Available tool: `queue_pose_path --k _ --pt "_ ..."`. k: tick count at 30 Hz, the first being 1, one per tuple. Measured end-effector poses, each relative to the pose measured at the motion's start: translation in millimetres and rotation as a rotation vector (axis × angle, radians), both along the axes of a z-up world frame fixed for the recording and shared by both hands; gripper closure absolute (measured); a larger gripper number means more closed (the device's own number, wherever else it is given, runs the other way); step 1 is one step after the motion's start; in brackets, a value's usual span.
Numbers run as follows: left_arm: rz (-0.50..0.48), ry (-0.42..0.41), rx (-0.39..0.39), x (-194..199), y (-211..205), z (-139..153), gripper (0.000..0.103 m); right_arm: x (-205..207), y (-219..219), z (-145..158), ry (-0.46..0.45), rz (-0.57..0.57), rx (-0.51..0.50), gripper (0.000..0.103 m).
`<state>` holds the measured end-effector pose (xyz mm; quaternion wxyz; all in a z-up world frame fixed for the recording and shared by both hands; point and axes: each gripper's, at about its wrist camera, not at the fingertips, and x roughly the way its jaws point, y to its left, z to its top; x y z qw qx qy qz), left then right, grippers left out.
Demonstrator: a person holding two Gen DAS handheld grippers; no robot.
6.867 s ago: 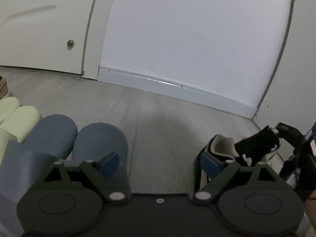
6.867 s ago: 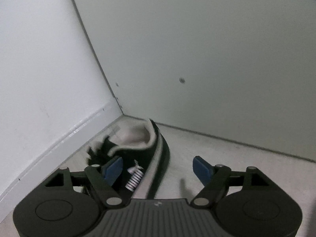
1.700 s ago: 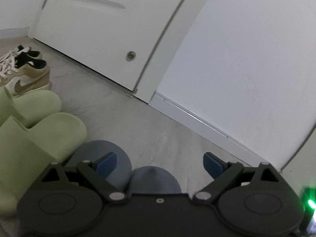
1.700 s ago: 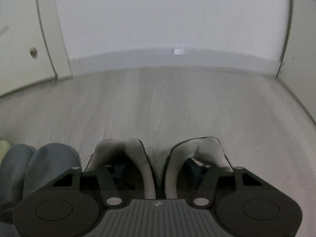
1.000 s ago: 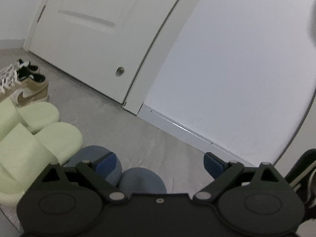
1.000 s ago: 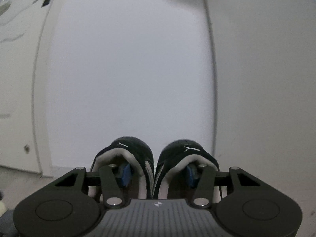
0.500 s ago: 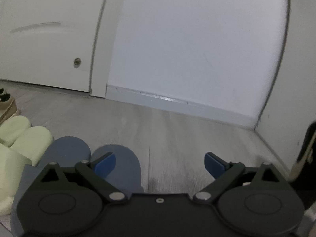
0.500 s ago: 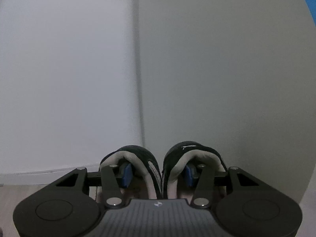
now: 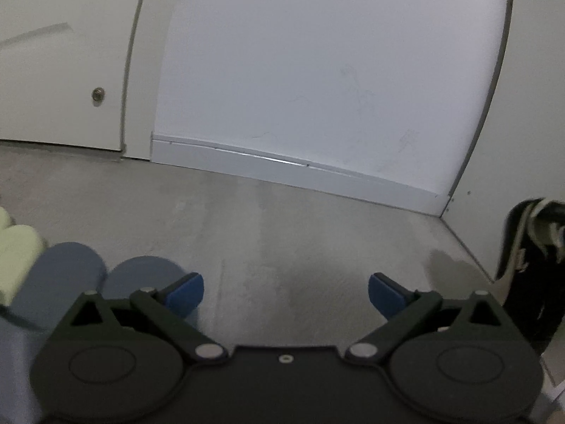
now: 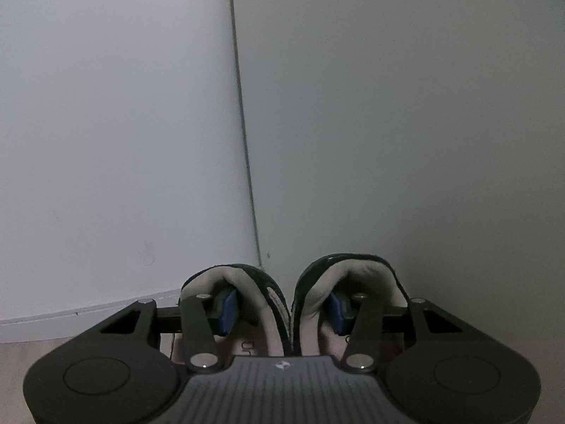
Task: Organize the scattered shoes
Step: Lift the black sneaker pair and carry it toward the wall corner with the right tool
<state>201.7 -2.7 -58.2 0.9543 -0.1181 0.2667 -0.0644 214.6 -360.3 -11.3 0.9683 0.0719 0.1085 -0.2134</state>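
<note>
The right gripper (image 10: 282, 312) is carrying the pair of black sneakers (image 10: 291, 304) clear of the floor, its jaws closed on the two inner collar walls, one blue pad tucked inside each shoe opening so that the shoes are being squeezed together heel to heel. Gripping them that way is letting one tool move both shoes as a unit and keeping them paired for set-down. In the right wrist view the pair is facing the corner where two pale walls meet, with only a sliver of floor showing at lower left.

The left gripper (image 9: 286, 289) is holding nothing; its jaws have just been opening and are now standing wide apart over bare grey floor (image 9: 282, 219), with nothing between them. Just to its left the blue slippers (image 9: 106, 279) are sitting side by side, toes toward the baseboard (image 9: 282, 169), and the pale green slippers (image 9: 14, 247) are lying next to them, so a row is forming along that line. At the right edge of the left wrist view the dark sneaker pair is hanging, probably sole outward, though blur makes that uncertain.

The open stretch of floor right of the blue slippers looks like the intended slot for the sneakers, with the empty left gripper waiting there to steady or straighten them.
</note>
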Motion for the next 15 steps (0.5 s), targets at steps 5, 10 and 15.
queue_pose_path --k 5,10,15 --pt "0.002 0.038 0.016 33 -12 -9 0.002 72 -10 -24 0.107 0.049 0.037 0.052" --pt "0.01 0.097 0.011 83 -34 -19 0.002 141 -11 -46 0.214 0.168 0.071 0.053" --pt "-0.029 0.088 0.026 124 -57 -27 0.002 210 -24 -68 0.332 0.251 0.112 0.054"
